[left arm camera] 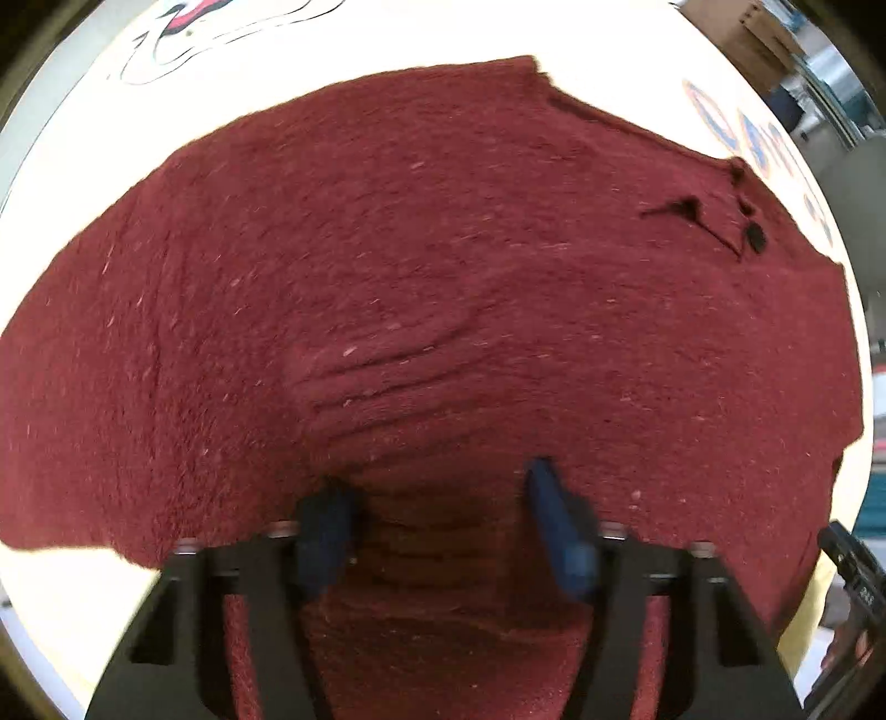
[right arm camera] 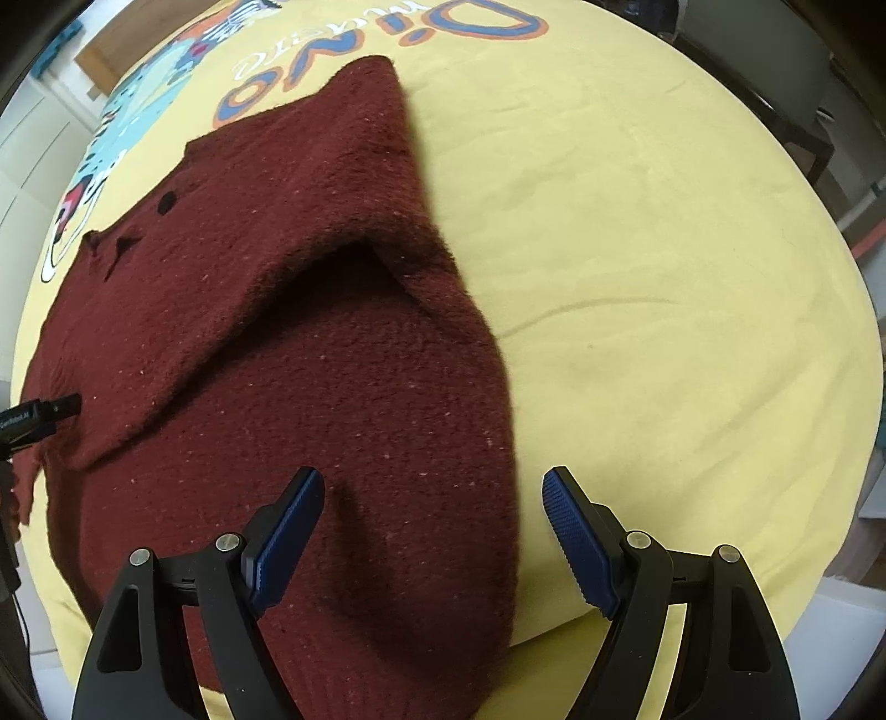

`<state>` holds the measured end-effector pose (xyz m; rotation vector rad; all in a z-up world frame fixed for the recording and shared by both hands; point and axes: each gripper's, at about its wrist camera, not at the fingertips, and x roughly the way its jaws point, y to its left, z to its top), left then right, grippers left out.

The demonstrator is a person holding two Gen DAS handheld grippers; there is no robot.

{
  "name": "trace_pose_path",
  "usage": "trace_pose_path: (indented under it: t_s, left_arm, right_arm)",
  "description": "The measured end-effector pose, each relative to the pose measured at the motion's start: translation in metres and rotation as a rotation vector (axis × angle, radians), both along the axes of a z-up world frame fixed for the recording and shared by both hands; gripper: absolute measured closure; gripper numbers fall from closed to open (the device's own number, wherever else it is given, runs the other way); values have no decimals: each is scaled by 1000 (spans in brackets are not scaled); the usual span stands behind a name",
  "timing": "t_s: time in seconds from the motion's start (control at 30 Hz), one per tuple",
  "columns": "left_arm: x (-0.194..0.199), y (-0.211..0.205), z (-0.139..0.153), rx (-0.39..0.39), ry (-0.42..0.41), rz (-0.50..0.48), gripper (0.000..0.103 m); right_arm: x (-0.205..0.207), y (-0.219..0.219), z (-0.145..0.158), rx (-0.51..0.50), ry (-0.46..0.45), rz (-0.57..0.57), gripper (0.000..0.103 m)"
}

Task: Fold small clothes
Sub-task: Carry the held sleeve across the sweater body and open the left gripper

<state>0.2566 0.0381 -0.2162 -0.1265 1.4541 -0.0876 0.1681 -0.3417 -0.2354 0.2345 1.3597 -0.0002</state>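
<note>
A dark red knitted sweater (right arm camera: 310, 354) lies on a yellow printed cloth (right arm camera: 637, 249), with one sleeve folded across its body. It fills the left wrist view (left arm camera: 415, 266), with black buttons (left arm camera: 753, 235) at the upper right. My left gripper (left arm camera: 443, 493) is open, low over the sweater's ribbed edge with knit bunched between its blue fingers. Its tip shows in the right wrist view (right arm camera: 63, 410) at the far left. My right gripper (right arm camera: 434, 487) is open and empty above the sweater's near right edge.
The yellow cloth carries a blue and orange "Dino" print (right arm camera: 387, 44) and cartoon figures (right arm camera: 111, 160) at the far side. A cardboard box (left arm camera: 742, 33) and room clutter lie beyond the surface's edge.
</note>
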Motion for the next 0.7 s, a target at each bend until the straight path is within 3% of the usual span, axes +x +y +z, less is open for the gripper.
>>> trace_pose_path:
  t_s: [0.1,0.17,0.27,0.43,0.5,0.6,0.7]
  left_arm:
    - [8,-4,1,-44,-12,12,88]
    - [10,-2,8,-62,-28,13,91]
    - [-15,32,46,-74,-89,11,92]
    - [-9,42,77,43,-210,5,92]
    - [-6,47,74,67,-208,4,92]
    - [-16,63,63,42,-172,13,92]
    - [-17,61,38,45,-163,8,92]
  right_arm:
    - [-2,-6,-1,-5,6,-4,21]
    - [-1,-10,-1,1,8,-8,21]
    - [1,-17,1,-6,5,-17,21]
    - [18,-24,15,-13,-26,-22,21]
    - [31,-23,22,-15,-49,-10,21]
    - [57,-17,27,-15,-86,4,21]
    - [91,-11,20,47,-74,15,21]
